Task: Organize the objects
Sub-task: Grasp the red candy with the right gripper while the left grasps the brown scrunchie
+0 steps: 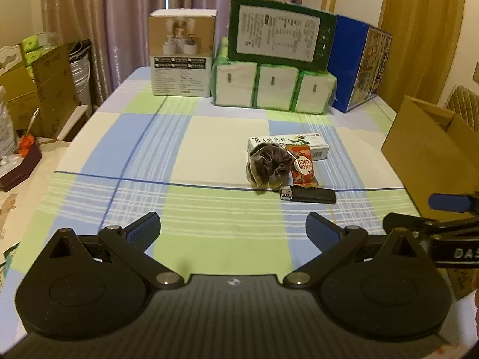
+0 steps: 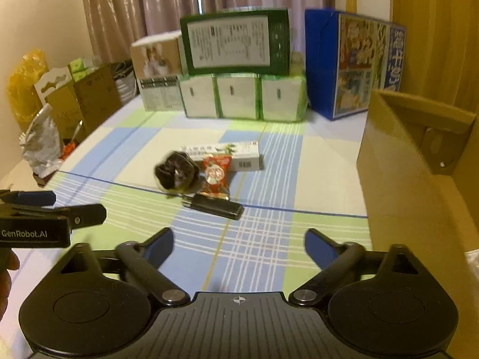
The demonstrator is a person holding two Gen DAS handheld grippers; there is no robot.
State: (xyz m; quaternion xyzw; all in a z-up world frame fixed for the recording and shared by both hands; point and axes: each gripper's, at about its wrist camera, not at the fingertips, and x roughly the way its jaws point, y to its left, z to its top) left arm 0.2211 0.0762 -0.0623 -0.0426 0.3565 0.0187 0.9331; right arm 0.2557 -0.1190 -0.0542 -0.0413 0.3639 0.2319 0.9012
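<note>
A small cluster lies on the checked tablecloth: a white ointment carton (image 1: 299, 145) (image 2: 236, 154), a dark bagged lump (image 1: 269, 166) (image 2: 176, 173), a red snack packet (image 1: 302, 169) (image 2: 215, 176) and a black lighter (image 1: 308, 196) (image 2: 214, 205). My left gripper (image 1: 233, 227) hovers open, short of the cluster and to its left, nothing between its fingers. My right gripper (image 2: 239, 243) is open too, just in front of the lighter. Each gripper shows at the edge of the other's view: the right gripper (image 1: 449, 209) and the left gripper (image 2: 54, 206).
An open cardboard box (image 1: 431, 149) (image 2: 416, 161) stands at the table's right edge. At the back are tissue packs (image 1: 272, 89) (image 2: 242, 95), a green box (image 1: 281, 36), a beige box (image 1: 182, 53) and a blue box (image 1: 359, 65). Cartons and bags crowd the left side off the table.
</note>
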